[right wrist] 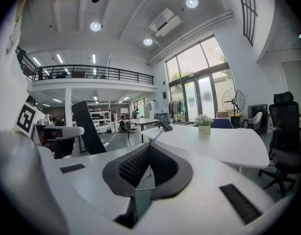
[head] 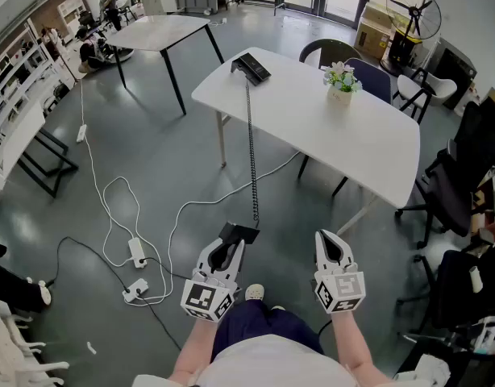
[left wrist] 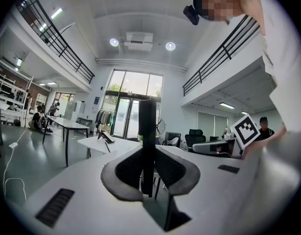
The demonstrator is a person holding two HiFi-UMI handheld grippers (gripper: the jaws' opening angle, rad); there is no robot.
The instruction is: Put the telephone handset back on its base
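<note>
My left gripper (head: 233,243) is shut on the black telephone handset (head: 238,234), which stands upright between its pads in the left gripper view (left wrist: 147,131). A black coiled cord (head: 251,147) runs taut from the handset up to the black phone base (head: 251,68) on the far left corner of the white table (head: 312,127). The base also shows small in both gripper views (left wrist: 107,137) (right wrist: 165,126). My right gripper (head: 328,240) is beside the left one, shut and holding nothing. Both grippers are well short of the table, above the grey floor.
A small white pot of flowers (head: 341,81) stands on the table's far side. Chairs (head: 453,188) crowd the right, and a fan (head: 413,14) stands at the back. Power strips and white cables (head: 135,255) lie on the floor to the left. A second table (head: 163,32) stands beyond.
</note>
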